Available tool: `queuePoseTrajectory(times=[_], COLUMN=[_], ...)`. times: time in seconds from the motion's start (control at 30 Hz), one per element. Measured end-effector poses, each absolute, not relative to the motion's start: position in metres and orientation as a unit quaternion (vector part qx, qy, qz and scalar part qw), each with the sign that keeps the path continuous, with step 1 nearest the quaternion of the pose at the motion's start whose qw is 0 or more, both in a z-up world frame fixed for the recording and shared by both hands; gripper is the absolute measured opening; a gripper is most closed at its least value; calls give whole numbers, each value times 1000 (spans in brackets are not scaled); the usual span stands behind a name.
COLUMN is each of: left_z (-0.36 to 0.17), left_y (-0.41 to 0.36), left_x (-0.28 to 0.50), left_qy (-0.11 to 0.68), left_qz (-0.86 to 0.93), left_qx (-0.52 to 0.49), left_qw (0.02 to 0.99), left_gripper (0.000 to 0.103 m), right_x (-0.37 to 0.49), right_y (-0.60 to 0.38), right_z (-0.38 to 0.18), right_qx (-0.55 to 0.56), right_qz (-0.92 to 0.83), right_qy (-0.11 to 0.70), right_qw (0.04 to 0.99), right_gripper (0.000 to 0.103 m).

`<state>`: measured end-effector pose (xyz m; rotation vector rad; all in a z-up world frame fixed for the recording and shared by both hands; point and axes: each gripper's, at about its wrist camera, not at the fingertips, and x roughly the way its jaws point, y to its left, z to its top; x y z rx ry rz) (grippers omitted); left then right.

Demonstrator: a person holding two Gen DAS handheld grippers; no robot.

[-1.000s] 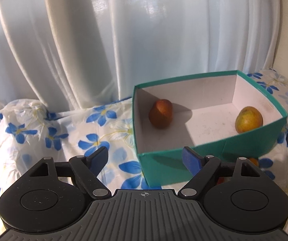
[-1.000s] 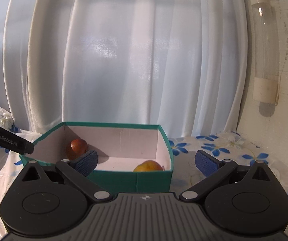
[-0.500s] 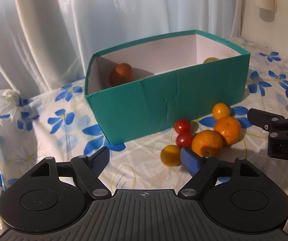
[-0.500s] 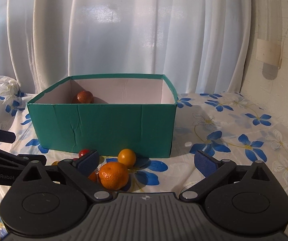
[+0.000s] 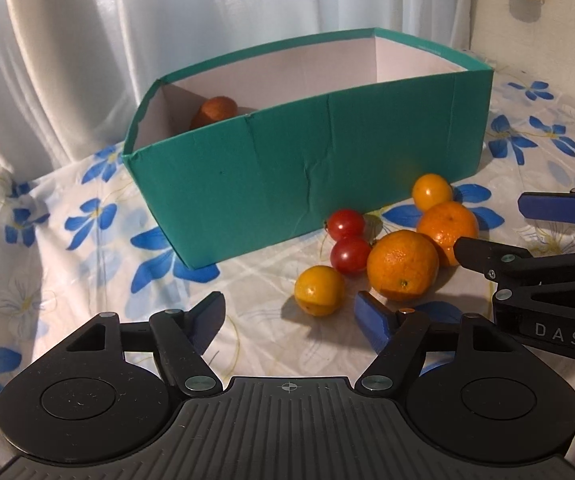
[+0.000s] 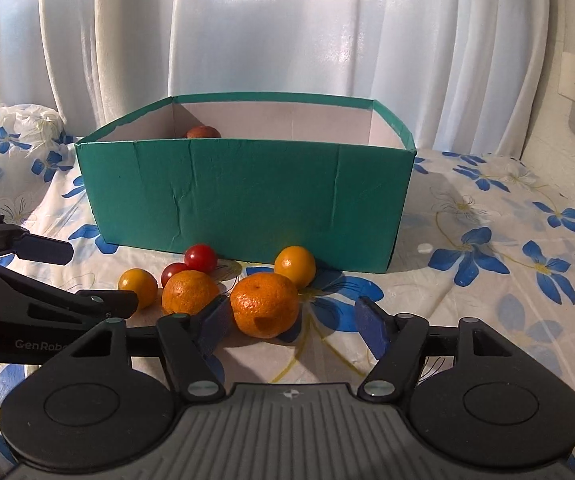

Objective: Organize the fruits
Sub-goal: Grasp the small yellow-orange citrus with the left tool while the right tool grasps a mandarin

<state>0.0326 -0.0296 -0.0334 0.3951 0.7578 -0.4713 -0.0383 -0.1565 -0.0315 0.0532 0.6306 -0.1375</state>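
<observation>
you are holding both grippers, left (image 5: 289, 314) and right (image 6: 293, 320), spread and empty before the oranges (image 6: 265, 310); crowding risks rolling fruit off the table (image 6: 487, 280).

Floral cloth (image 5: 87, 216) is covering the surface. Lying directly on it: green box (image 5: 311, 168); in front of it, two oranges (image 5: 402, 270) (image 5: 447, 224), two red tomatoes (image 5: 350, 254) (image 5: 345, 224), two small yellow fruits (image 5: 319, 290) (image 5: 432, 192), clustered.
</observation>
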Motion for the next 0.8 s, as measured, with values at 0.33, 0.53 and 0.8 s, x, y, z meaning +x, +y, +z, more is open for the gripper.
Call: queuePoseTrajectory(times=[0.33, 0.53, 0.8], left_z=[-47, -53, -54], left_y=[-39, -35, -32], left_x=[48, 55, 53], left_qy=[373, 370, 361], left_qz=[-236, -247, -277], left_qx=[191, 180, 176], left_qw=[877, 877, 873], left_gripper=[68, 63, 46], right_x=[-23, -11, -1], right_y=[-152, -152, -151], right_z=[-40, -43, -53], right_qx=[18, 28, 37], right_qz=[-58, -43, -37], right_qy=[329, 325, 340], right_qw=[942, 944, 939], right_gripper=[57, 55, 48])
